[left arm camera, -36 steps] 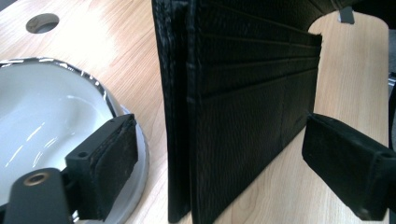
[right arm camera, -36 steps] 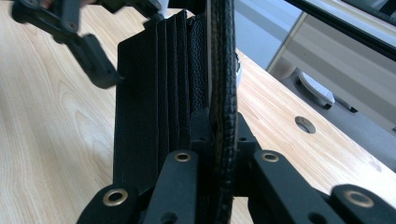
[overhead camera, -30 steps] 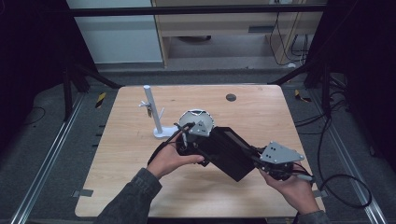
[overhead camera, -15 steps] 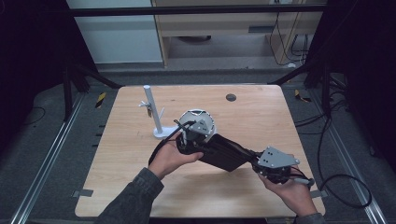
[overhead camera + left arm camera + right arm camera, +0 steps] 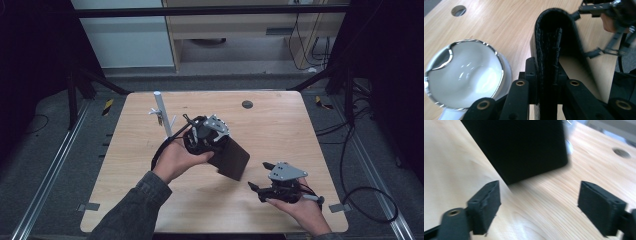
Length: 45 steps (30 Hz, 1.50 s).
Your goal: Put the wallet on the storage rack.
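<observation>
A black folded leather wallet (image 5: 233, 160) hangs tilted above the wooden table (image 5: 290, 130), with my left gripper (image 5: 220, 149) shut on its upper end. In the left gripper view the wallet's folded spine (image 5: 554, 27) stands clamped between both jaws of that gripper (image 5: 546, 72). My right gripper (image 5: 257, 176) sits low near the table's front right, a little clear of the wallet's lower corner. Its jaws have just been opening, and nothing is between them (image 5: 539, 202). The wallet (image 5: 524, 147) fills the space ahead of them.
A white post on a round white base (image 5: 162, 115) stands left of my left hand; the base (image 5: 466, 75) lies close below the left gripper. A small round hole (image 5: 247, 104) is in the tabletop at the back. Cables trail off the table's right side.
The right gripper has let go of the wallet, opened wide and sunk toward the table. The left gripper has closed on the wallet and lifted it, so it now hangs from that grip alone.
</observation>
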### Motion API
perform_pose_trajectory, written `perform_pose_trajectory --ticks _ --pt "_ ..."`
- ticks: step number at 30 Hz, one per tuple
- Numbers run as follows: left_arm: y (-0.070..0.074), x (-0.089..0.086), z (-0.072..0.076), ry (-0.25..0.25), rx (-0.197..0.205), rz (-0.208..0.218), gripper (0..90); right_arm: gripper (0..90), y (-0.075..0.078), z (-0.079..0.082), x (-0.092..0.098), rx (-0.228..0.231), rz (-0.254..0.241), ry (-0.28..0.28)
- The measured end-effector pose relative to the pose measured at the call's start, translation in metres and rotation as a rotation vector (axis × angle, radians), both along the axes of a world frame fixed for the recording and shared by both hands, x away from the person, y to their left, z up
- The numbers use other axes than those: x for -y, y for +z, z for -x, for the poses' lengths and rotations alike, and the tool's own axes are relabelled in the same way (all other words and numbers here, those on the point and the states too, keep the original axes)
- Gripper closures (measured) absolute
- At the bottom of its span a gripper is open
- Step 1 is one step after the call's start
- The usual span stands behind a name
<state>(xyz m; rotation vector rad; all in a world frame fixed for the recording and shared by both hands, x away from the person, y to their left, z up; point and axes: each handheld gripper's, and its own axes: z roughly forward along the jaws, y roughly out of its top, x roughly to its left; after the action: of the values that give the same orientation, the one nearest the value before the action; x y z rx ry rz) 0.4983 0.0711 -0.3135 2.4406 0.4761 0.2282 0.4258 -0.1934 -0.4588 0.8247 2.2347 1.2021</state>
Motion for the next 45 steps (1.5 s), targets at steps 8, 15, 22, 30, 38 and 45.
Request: perform_pose_trajectory --ticks 8,15,22,30,38,45 --pt "0.021 -0.011 -0.002 0.034 0.021 -0.032 79.6 8.9 -0.032 -0.026 0.028 -0.152 0.003 -0.297" --pt "0.041 -0.020 -0.005 0.062 0.050 -0.020 79.6 7.2 -0.045 -0.033 0.043 -0.237 -0.014 -0.389" --pt "0.058 -0.027 -0.011 0.104 0.079 0.001 79.6 6.9 -0.051 -0.038 0.044 -0.265 0.013 -0.420" --pt "0.066 -0.040 -0.019 0.137 0.093 -0.004 79.6 4.3 -0.054 -0.038 0.041 -0.244 0.026 -0.432" --pt "0.072 -0.045 -0.024 0.165 0.120 -0.015 79.6 3.7 -0.054 -0.038 0.040 -0.247 0.026 -0.435" --pt "0.074 -0.049 -0.028 0.183 0.128 -0.032 79.6 3.7 -0.054 -0.038 0.040 -0.245 0.025 -0.435"
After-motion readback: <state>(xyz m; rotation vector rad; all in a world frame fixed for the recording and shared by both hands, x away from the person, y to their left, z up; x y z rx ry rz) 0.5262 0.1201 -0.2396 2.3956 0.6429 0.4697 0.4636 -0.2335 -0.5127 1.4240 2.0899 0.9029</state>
